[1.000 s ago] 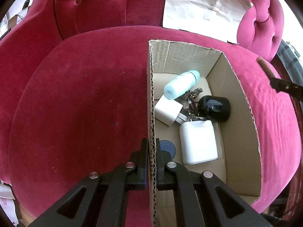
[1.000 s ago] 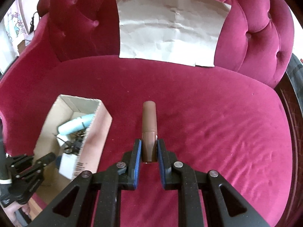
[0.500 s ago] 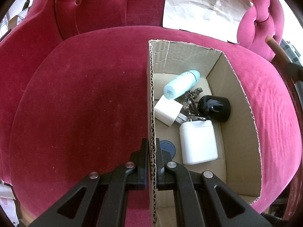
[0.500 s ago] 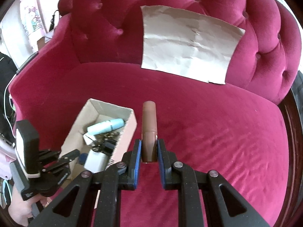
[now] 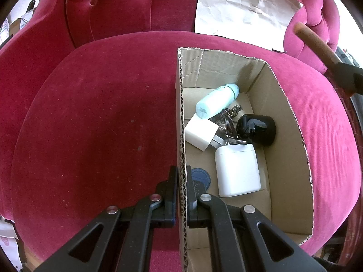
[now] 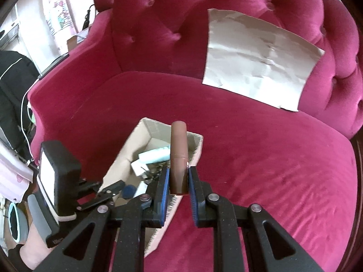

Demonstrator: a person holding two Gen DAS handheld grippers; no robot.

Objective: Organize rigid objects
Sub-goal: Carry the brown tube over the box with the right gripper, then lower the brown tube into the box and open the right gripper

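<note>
Red velvet sofa [image 5: 90, 117], mostly bare now. Cardboard box [image 5: 292, 140] already holds five or so items. Left gripper [image 5: 181, 195] fingers pinch the box's wall; right gripper [image 6: 178, 179] fingers clamp a brown tube [image 6: 178, 156] just above the box, probably the last piece.

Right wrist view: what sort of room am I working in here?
Most likely a lived-in home. The work surface is a crimson tufted velvet armchair, a cartoon-print curtain hangs behind it, and a cardboard box of small personal items sits on the seat.
</note>
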